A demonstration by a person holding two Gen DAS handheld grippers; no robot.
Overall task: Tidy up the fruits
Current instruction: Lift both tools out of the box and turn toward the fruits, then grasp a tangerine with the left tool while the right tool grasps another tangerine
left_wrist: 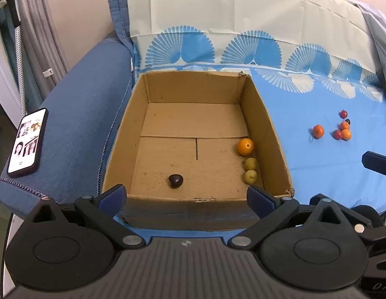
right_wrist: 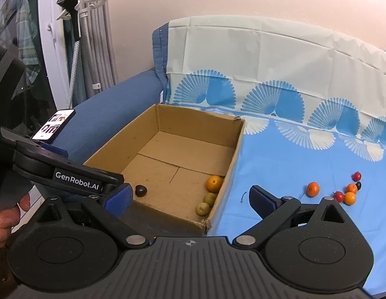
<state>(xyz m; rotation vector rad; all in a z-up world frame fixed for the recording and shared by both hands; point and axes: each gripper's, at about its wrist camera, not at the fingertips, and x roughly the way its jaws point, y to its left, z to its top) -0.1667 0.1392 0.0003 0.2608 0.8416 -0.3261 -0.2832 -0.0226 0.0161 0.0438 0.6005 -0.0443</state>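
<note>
An open cardboard box (left_wrist: 267, 124) (right_wrist: 233, 164) sits on a blue cloth. Inside lie an orange (left_wrist: 245, 146) (right_wrist: 214, 183), two green fruits (left_wrist: 250, 170) (right_wrist: 205, 203) and a dark plum (left_wrist: 175, 181) (right_wrist: 140, 190). More small fruits lie on the cloth to the right: an orange one (left_wrist: 318, 131) (right_wrist: 313, 188) and a cluster of red and orange ones (left_wrist: 343, 129) (right_wrist: 350, 191). My left gripper (left_wrist: 186, 196) is open and empty at the box's near edge. My right gripper (right_wrist: 190, 199) is open and empty, near the box's right corner.
A phone (left_wrist: 27, 142) (right_wrist: 54, 124) lies on the blue sofa armrest left of the box. The patterned cloth (left_wrist: 317, 174) covers the seat and backrest. A curtain and a stand (right_wrist: 73, 25) are at far left. The left gripper's body (right_wrist: 63, 172) shows in the right wrist view.
</note>
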